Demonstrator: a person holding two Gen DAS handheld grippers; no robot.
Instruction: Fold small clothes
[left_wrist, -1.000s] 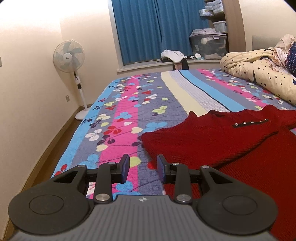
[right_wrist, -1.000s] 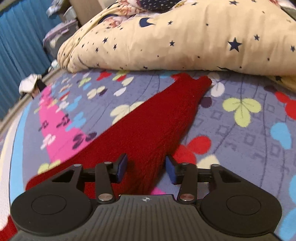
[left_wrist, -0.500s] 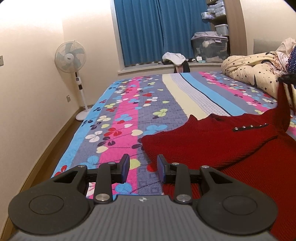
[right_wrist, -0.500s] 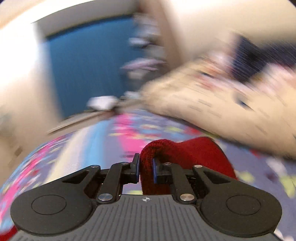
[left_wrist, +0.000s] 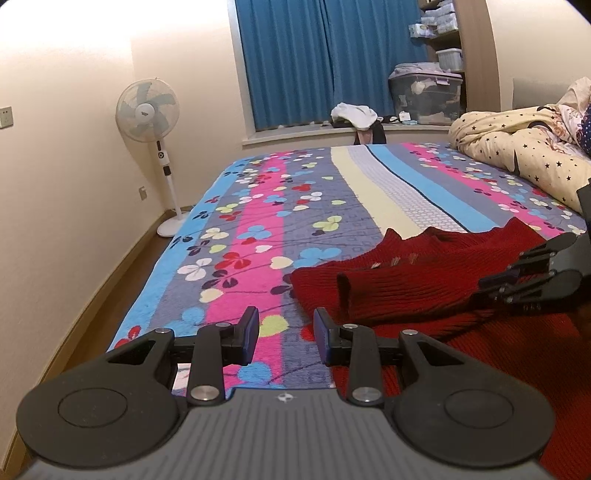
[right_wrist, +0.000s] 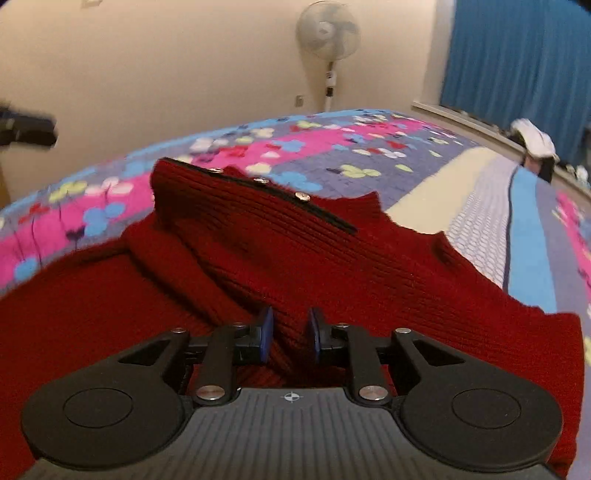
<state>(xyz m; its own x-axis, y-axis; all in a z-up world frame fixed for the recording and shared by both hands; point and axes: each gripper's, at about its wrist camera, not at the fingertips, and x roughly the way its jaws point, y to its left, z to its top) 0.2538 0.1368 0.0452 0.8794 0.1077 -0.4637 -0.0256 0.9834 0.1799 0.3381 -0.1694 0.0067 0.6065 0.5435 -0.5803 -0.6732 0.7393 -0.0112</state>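
Observation:
A dark red knit sweater (left_wrist: 417, 280) lies on the flowered bedspread (left_wrist: 288, 206), with one sleeve (left_wrist: 391, 291) folded across its body. It also shows in the right wrist view (right_wrist: 295, 240), with a black strip of studs (right_wrist: 266, 184) near its shoulder. My left gripper (left_wrist: 285, 335) is open and empty, low over the bed at the sweater's left edge. My right gripper (right_wrist: 290, 334) hangs just over the folded sleeve, its jaws parted with red knit between them. It also shows in the left wrist view (left_wrist: 491, 288).
A star-print quilt (left_wrist: 517, 151) is heaped at the bed's far right. A standing fan (left_wrist: 147, 110) is on the floor to the left. Blue curtains (left_wrist: 314, 59), a storage box (left_wrist: 424, 92) and white cloth (left_wrist: 354, 114) are at the window sill.
My right gripper took hold of the sleeve, carried it leftward across the sweater's body, and its jaws have now parted. The left gripper has stayed still and open.

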